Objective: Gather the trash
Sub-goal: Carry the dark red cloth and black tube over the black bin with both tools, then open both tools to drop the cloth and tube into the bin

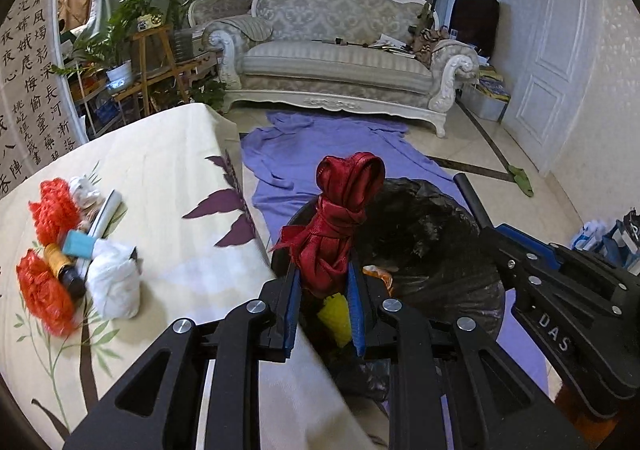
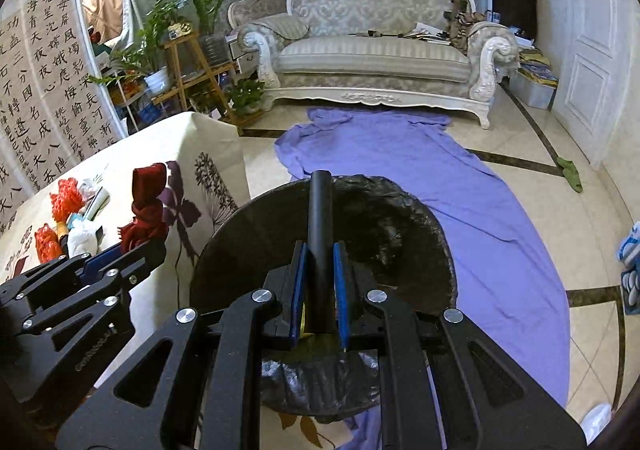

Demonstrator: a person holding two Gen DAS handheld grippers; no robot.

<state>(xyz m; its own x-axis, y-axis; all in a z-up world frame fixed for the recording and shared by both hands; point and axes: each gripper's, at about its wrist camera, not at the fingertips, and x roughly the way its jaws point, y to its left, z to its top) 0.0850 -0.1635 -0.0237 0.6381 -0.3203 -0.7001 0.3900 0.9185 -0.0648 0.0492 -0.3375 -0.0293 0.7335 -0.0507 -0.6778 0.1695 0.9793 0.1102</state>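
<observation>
My left gripper (image 1: 324, 270) is shut on a knotted red ribbon bundle (image 1: 344, 210), held just past the table's edge over a bin lined with a black bag (image 1: 424, 242). A yellow piece (image 1: 334, 314) and an orange scrap (image 1: 376, 274) lie in the bag. My right gripper (image 2: 320, 248) is shut on a black bar handle (image 2: 320, 210) above the bin (image 2: 392, 226). It also shows at the right in the left wrist view as the right gripper (image 1: 496, 228). On the table, a trash pile (image 1: 76, 250) holds red-orange mesh, white crumpled paper, a teal box and a small bottle.
The floral tablecloth (image 1: 168, 178) ends beside the bin. A purple sheet (image 2: 400, 154) covers the floor up to a white sofa (image 2: 376, 54). Plant stands (image 2: 188, 62) are at the back left. A green rag (image 2: 572, 174) lies near the white door, and blue bags (image 1: 608, 238) stand at the right.
</observation>
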